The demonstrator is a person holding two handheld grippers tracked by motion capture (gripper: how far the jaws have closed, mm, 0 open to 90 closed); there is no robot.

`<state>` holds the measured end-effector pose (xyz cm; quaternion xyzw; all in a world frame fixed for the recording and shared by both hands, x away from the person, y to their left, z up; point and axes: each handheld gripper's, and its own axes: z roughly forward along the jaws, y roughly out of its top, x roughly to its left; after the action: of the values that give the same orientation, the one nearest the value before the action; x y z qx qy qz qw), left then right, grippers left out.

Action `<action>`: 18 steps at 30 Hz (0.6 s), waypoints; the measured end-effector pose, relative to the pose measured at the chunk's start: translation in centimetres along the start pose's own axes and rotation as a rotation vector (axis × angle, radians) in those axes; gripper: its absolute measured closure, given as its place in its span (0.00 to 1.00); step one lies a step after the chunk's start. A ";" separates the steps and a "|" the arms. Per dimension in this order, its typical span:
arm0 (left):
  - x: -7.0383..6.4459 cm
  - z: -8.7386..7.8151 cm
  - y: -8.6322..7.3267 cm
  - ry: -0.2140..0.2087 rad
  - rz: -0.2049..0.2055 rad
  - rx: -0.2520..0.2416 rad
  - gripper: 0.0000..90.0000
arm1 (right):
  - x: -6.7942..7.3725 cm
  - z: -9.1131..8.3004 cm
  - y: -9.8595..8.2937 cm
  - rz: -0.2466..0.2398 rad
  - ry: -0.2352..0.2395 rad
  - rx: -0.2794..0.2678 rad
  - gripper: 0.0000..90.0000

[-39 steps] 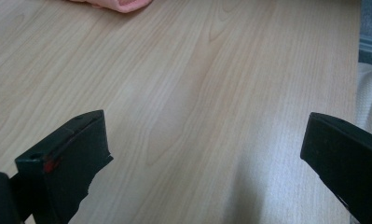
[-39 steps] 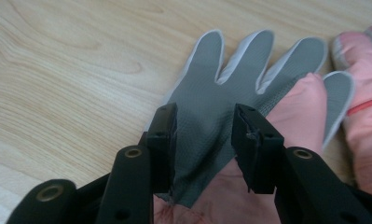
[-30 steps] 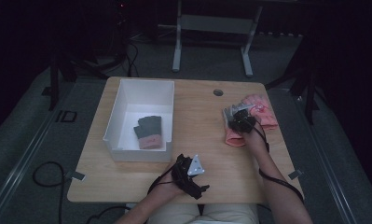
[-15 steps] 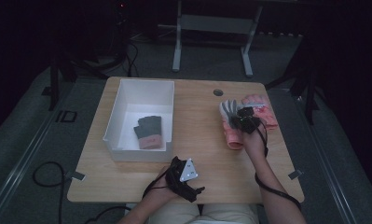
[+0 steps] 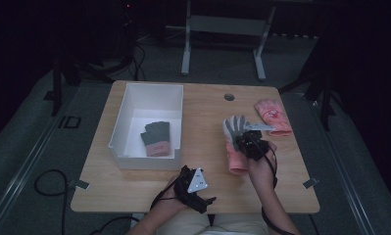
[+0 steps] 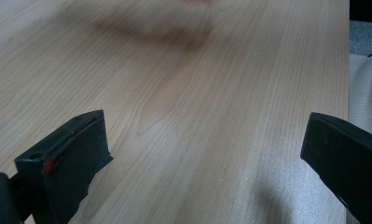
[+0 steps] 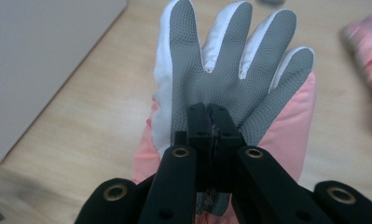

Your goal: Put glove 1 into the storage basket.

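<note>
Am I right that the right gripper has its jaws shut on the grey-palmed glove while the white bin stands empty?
Not quite: the white bin is not empty. The high view shows a dark glove lying in it. The rest holds: the right gripper has its jaws shut on the grey-palmed glove.

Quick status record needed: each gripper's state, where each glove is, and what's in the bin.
right gripper: shut on grey-palmed glove, palm facing the camera, over the table
left gripper: open, holding nothing, near the table's front edge
white bin: holds one dark glove
pink glove: lying on the table, right of the held glove
</note>
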<state>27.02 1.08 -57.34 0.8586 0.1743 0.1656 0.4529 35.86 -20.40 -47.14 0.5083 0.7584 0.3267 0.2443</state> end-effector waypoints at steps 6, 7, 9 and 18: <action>-0.3 0.2 -0.3 -0.017 0.008 0.007 0.01 | 1.8 3.1 -2.1 -0.004 0.015 0.090 0.99; -0.3 0.2 -0.3 -0.014 0.013 0.009 0.01 | 2.1 3.6 -2.2 -0.006 0.025 0.098 0.99; -0.2 0.2 -0.4 -0.014 0.007 0.004 0.01 | 2.7 4.4 -2.5 -0.031 0.025 0.112 0.99; 0.0 0.0 -0.4 -0.019 -0.008 -0.013 0.01 | 3.5 6.2 -3.6 -0.041 0.028 0.131 0.95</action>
<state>26.90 1.31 -57.70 0.8564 0.1723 0.1567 0.4608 36.71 -16.58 -54.09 0.5029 0.7918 0.2785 0.2066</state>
